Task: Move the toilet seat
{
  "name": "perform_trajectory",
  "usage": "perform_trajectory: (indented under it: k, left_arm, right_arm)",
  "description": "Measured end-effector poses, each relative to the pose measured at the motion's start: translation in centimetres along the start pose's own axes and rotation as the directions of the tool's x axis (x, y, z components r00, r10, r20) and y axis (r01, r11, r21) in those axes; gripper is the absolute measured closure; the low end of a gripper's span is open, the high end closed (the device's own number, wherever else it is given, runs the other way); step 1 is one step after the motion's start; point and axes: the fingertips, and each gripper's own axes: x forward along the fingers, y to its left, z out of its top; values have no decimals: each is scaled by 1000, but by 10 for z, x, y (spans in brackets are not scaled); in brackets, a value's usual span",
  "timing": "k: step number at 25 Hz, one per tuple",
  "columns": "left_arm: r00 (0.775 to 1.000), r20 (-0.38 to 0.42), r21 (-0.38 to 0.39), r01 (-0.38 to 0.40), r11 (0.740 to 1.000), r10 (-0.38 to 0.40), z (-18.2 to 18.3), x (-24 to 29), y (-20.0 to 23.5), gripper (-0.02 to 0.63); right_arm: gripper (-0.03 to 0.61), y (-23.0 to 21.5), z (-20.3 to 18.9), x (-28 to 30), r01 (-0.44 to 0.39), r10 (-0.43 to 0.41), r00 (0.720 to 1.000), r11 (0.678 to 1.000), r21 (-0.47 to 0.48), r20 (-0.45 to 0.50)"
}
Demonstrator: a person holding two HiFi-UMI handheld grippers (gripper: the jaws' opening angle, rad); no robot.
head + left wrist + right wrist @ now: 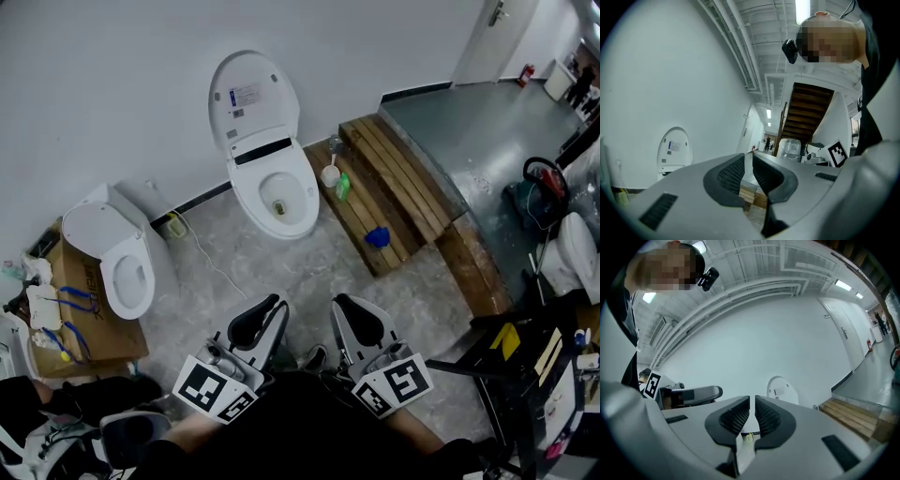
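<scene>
Your left gripper point(260, 317) and right gripper point(354, 319) are both closed on nothing, side by side, well apart from the toilet point(281, 199), whose lid point(249, 94) stands upright.

Both tongs point(255, 319) point(358, 323) closed, empty, level.

Right gripper point(752, 401) jaws together and empty, raised toilet lid point(782, 391) ahead, wooden platform point(853, 416) at right

My head view looks steeply down. My gripper views face level, low; all three share the upright toilet lid point(251, 98).
</scene>
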Motion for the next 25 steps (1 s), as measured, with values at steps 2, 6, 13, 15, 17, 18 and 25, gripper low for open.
perform_trajectory:
  k: [2, 6, 13, 15, 17, 18, 25]
  left_arm:
    - [999, -11, 3, -32, 999, 32, -1, 0, 10, 566]
    - [998, -28, -38, -54, 998, 53, -5, 13, 41, 566]
    - [999, -50, -123, -16, 992, 10, -2, 58, 105, 566]
    - [999, -51, -134, 2, 991, -9, 4, 71, 126, 566]
    - [999, -49, -136, 18, 991, -24, 12, 82, 149, 566]
    - [998, -46, -133, 23, 991, -30, 16, 87, 160, 566]
    - [998, -55, -141, 28, 990, -37, 26, 106, 232, 566]
  right_arm:
    - [533, -2, -6, 7, -20, 21, 1000, 1000, 22, -19]
    - [532, -7, -3, 34, -53, 54, 998, 997, 48, -12]
    - [532, -34, 0, 105, -10, 12, 999, 998, 55, -52]
    - [532, -41, 1, 130, 0, 3, 998, 999, 53, -64]
    - [532, -47, 2, 156, 10, -6, 997, 998, 55, -75]
    - [532, -49, 2, 168, 15, -10, 997, 998, 60, -81]
    - [532, -69, 1, 233, 62, -54, 992, 996, 66, -117]
